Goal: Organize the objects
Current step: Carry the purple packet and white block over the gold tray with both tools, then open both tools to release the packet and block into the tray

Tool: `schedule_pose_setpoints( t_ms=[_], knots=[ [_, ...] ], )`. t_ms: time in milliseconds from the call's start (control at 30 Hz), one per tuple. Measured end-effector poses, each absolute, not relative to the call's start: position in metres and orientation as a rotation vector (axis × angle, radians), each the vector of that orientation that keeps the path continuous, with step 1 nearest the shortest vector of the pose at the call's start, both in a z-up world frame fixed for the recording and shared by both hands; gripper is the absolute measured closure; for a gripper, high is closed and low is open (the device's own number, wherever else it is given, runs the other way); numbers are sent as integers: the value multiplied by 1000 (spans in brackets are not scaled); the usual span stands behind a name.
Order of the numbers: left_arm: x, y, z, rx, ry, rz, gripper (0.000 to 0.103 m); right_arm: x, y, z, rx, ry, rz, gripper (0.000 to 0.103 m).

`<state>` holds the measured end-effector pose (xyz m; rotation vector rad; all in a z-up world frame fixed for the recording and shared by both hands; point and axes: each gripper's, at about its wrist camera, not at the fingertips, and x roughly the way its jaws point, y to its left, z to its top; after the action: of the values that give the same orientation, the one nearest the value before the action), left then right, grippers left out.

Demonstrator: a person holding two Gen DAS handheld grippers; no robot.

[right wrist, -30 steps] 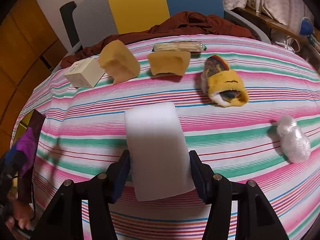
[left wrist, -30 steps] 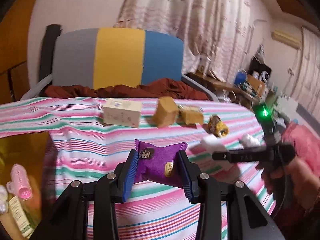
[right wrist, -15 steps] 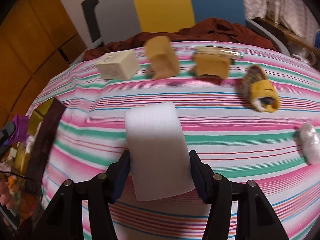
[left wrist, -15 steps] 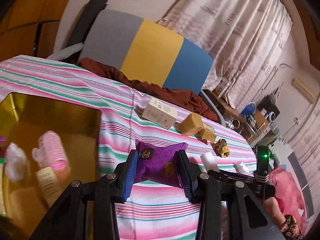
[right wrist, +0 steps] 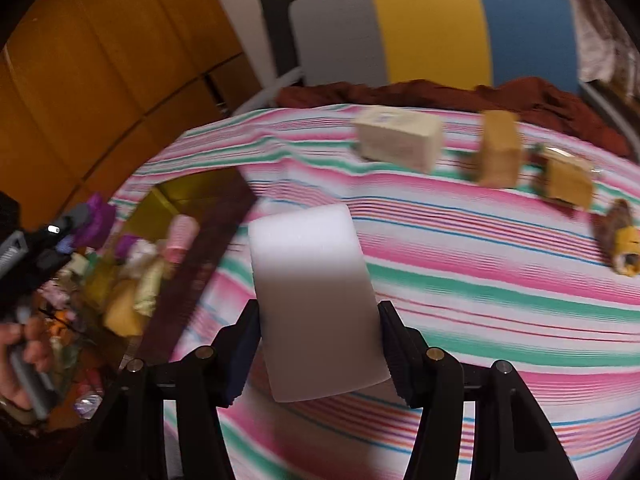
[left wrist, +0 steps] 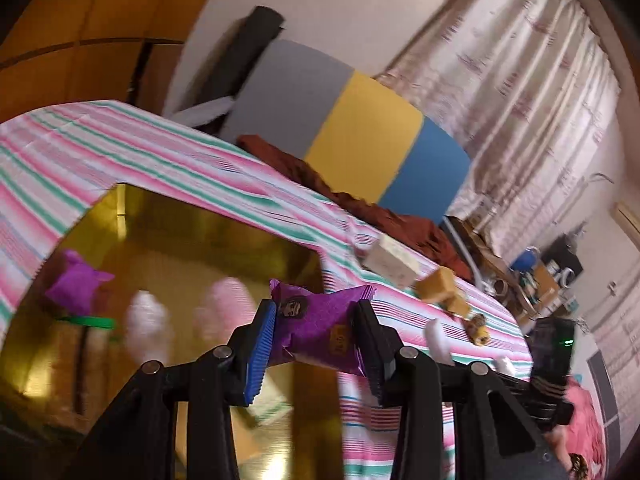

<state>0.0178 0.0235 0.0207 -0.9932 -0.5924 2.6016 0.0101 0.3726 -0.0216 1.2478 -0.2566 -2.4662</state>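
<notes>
The left tool (left wrist: 316, 336) grips a purple snack packet (left wrist: 320, 328) between its blue pads, held above the edge of a gold box (left wrist: 192, 216) sunk beside the striped tabletop (left wrist: 168, 164). Blurred inside the box lie a pink hair roller (left wrist: 228, 304), a white bundle (left wrist: 146, 320) and another purple packet (left wrist: 76, 284). The right tool (right wrist: 318, 332) clamps a white foam block (right wrist: 312, 292) over the tabletop, near the box's rim. Farther back on the cloth sit a cream carton (right wrist: 398, 142), two tan sponges (right wrist: 500, 148) and a yellow knitted item (right wrist: 624, 244), well apart from both tools.
</notes>
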Motion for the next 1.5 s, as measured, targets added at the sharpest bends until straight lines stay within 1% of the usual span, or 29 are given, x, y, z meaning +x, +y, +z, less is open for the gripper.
schedule_pose_setpoints(
  t_ms=[133,267,433,533,767,967,1033,1167,1200,1300,1333,1400,1500],
  knots=[
    [5,-5,11,-1039,-582,2691,62,6,329,-17,1200,-374,-2360,45],
    [-15,-25,0,-1104,-531,2761,62,-1,278,-12,1161,-377,-2290,45],
    [-46,-45,-19,-1232,-548,2759,62,-13,235,-15,1176,-418,-2242,44],
    [-59,-51,-26,-1292,-548,2750,62,-21,213,-18,1196,-392,-2257,44],
    [-85,-56,-37,-1376,-464,2777,61,-28,185,-25,1225,-286,-2306,44],
    [-90,-66,-44,-1428,-534,2782,51,-34,179,-27,1229,-246,-2397,41],
    [-88,-68,-44,-1430,-542,2783,50,-37,178,-28,1230,-219,-2427,41],
    [-76,-72,-41,-1396,-611,2796,49,-38,178,-31,1231,-191,-2457,39],
    [-72,-73,-40,-1385,-630,2804,49,-37,178,-31,1227,-187,-2466,35],
    [-56,-74,-34,-1330,-668,2838,49,-37,178,-30,1209,-166,-2490,35],
    [-50,-74,-32,-1307,-673,2852,49,-36,178,-29,1201,-156,-2500,34],
    [-42,-72,-28,-1271,-673,2877,49,-34,179,-27,1187,-131,-2527,30],
    [-34,-68,-25,-1239,-652,2891,48,-30,182,-23,1158,-117,-2567,30]
  ],
)
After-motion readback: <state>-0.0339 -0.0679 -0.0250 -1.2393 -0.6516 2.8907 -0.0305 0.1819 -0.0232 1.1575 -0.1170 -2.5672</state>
